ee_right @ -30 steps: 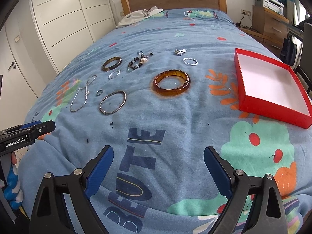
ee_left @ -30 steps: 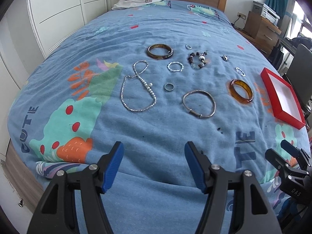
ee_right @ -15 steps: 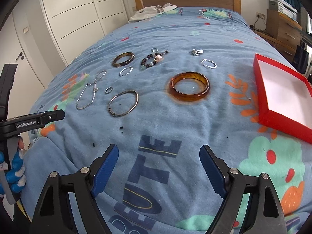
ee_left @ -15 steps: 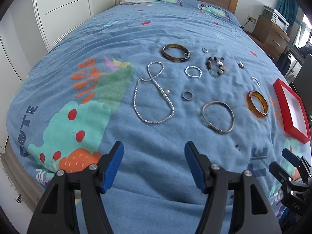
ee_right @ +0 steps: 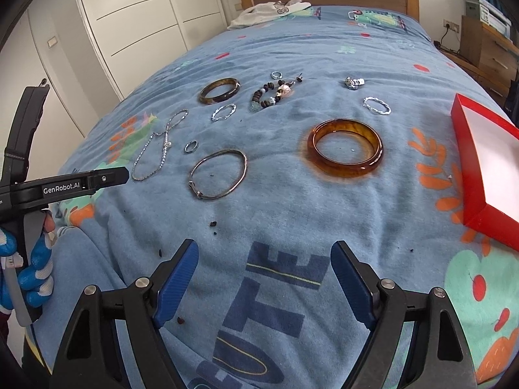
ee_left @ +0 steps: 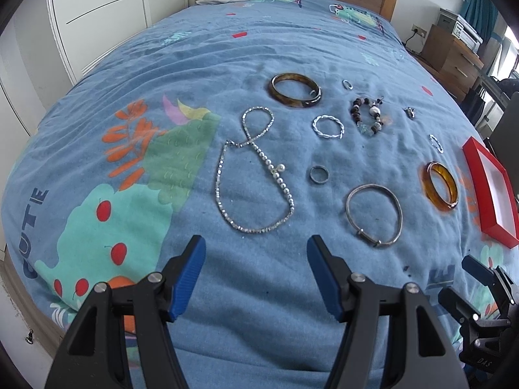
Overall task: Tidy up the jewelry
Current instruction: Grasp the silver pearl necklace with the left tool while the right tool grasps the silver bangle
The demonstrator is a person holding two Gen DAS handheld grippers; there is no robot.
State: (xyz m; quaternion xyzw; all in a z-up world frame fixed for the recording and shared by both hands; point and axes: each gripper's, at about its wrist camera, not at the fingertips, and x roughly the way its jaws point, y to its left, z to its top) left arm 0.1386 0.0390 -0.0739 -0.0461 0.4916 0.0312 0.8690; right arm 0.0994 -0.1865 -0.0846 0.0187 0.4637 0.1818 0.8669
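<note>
Jewelry lies spread on a blue printed bedspread. In the left wrist view a silver necklace [ee_left: 253,175] lies just ahead of my open left gripper [ee_left: 255,243]. A small ring [ee_left: 313,175], a silver bangle [ee_left: 373,214] and an amber bangle [ee_left: 449,206] lie further right. Behind them are a dark bangle [ee_left: 292,102], a twisted silver ring [ee_left: 316,126] and a beaded bracelet [ee_left: 356,113]. My right gripper [ee_right: 264,246] is open and empty over the bedspread lettering. The amber bangle [ee_right: 343,168] and silver bangle [ee_right: 217,175] lie ahead of it. A red box [ee_right: 470,162] with a white inside sits at the right.
White wardrobe doors stand along the bed's left side, and a wooden dresser [ee_left: 454,52] at the right. White clothing [ee_right: 272,11] lies by the headboard. Dark crumbs [ee_right: 212,225] dot the cover. A hand in a blue and white glove [ee_right: 32,272] holds the left gripper.
Both grippers have come forward and slightly lower toward the jewelry, which now looks larger in both views. The right jaws have narrowed a little. Nothing has been picked up.
</note>
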